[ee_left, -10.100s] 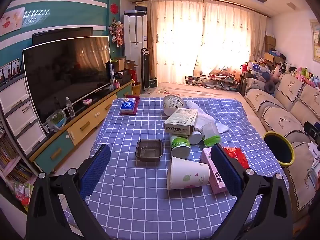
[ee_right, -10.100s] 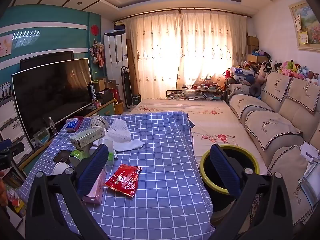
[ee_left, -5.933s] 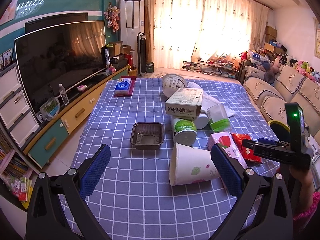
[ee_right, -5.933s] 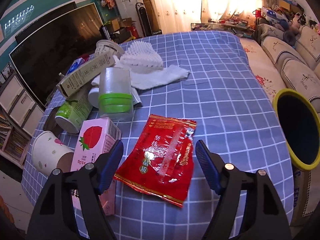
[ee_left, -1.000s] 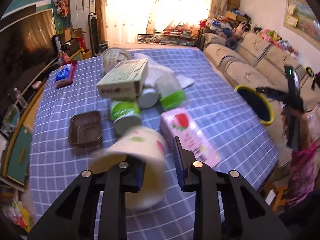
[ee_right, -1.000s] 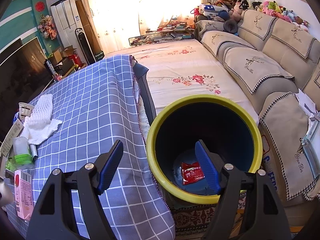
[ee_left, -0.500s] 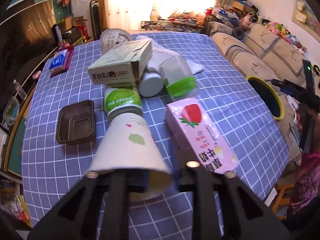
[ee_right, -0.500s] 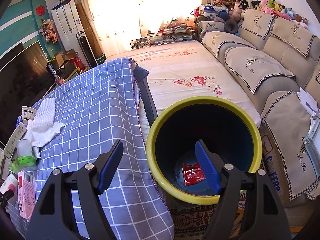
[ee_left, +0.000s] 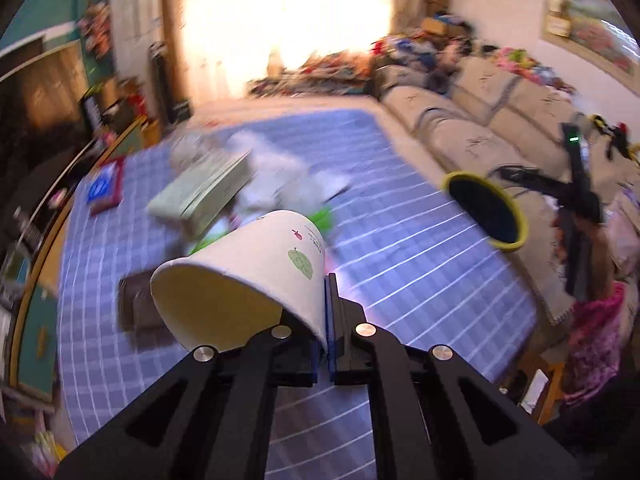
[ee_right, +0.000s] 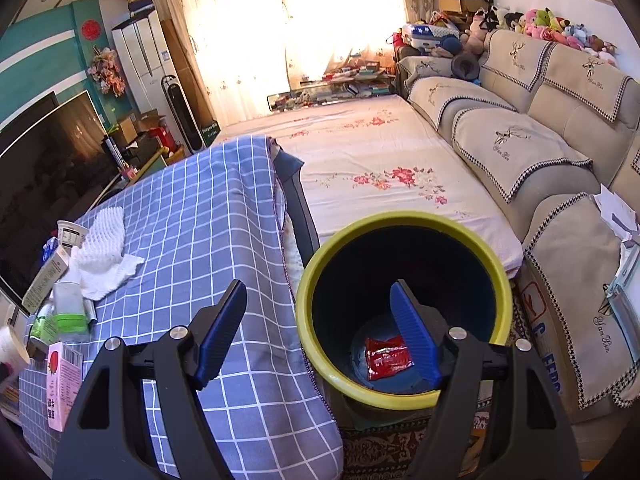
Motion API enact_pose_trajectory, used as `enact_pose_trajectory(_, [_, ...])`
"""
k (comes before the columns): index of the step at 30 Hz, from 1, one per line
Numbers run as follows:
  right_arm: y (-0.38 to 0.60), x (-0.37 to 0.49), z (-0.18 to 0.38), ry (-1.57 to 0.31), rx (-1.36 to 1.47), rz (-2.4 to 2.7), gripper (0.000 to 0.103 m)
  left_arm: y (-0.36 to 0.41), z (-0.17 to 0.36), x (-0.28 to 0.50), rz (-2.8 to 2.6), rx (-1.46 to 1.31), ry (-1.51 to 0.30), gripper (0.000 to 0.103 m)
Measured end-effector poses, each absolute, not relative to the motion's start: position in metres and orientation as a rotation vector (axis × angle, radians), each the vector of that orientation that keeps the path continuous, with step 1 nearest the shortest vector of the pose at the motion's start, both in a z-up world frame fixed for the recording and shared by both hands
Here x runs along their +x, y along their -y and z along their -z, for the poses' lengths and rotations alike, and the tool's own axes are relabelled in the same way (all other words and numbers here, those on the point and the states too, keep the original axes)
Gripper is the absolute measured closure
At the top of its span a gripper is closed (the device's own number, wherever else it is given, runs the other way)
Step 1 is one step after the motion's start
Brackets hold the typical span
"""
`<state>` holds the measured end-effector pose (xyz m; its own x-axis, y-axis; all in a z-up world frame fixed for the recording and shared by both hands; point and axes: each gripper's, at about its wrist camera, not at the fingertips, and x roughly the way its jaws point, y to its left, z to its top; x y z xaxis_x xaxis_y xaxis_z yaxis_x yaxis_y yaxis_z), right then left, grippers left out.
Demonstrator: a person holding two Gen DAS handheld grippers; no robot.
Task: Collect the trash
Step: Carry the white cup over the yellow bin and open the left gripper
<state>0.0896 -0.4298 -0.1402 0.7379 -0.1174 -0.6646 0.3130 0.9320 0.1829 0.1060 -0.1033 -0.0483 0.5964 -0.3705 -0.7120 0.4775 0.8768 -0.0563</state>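
- A white paper cup with small green leaf prints is lying tilted on its side above the checked bench, its open mouth facing the camera, its rim wall being pinched by the left hand-held gripper.
- A round bin with a yellow rim and dark inside is standing upright just beside the bench's edge.
- A red snack wrapper is lying flat at the bin's bottom.
- A pink strawberry carton is lying flat on the bench.

Count: 1 paper cup, 1 yellow-rimmed bin, 1 red wrapper inside it, 1 pink carton, 1 brown tray, 2 hand-held grippers.
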Motion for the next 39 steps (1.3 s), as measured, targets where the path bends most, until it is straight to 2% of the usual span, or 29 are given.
enact_pose_trajectory(6, [0.453, 0.068, 0.130, -0.672, 0.298, 0.289, 0.033, 0.190, 0.028, 0.125, 0.710, 0.239, -0.743, 0.099])
enact_pose_trajectory(13, [0.489, 0.042, 0.127, -0.656, 0.323, 0.373, 0.033, 0.319, 0.045, 0.159, 0.884, 0.328, -0.780, 0.099])
enact_pose_trajectory(18, [0.511, 0.029, 0.129, -0.649, 0.345, 0.417, 0.033, 0.401, 0.072, 0.177, 0.947, 0.375, -0.812, 0.099])
enact_pose_trajectory(22, [0.527, 0.020, 0.129, -0.646, 0.346, 0.466, 0.033, 0.455, 0.107, 0.198, 0.977, 0.392, -0.914, 0.099])
enact_pose_trajectory(27, [0.541, 0.009, 0.129, -0.646, 0.354, 0.508, 0.033, 0.498, 0.145, 0.214, 0.961, 0.446, -0.967, 0.099])
enact_pose_trajectory(28, [0.542, 0.008, 0.129, -0.647, 0.353, 0.514, 0.033, 0.505, 0.153, 0.218, 0.956, 0.451, -0.984, 0.097])
enact_pose_trajectory(30, [0.542, 0.006, 0.130, -0.650, 0.353, 0.518, 0.033, 0.516, 0.166, 0.223, 0.940, 0.461, -1.003, 0.081])
enact_pose_trajectory(32, [0.543, 0.006, 0.131, -0.654, 0.352, 0.523, 0.032, 0.521, 0.173, 0.223, 0.924, 0.464, -1.004, 0.046])
enact_pose_trajectory(36, [0.541, 0.004, 0.129, -0.653, 0.340, 0.540, 0.032, 0.514, 0.169, 0.224, 0.914, 0.422, -1.007, 0.043])
enact_pose_trajectory(39, [0.537, 0.004, 0.127, -0.647, 0.338, 0.542, 0.031, 0.484, 0.140, 0.213, 0.897, 0.380, -0.950, 0.041])
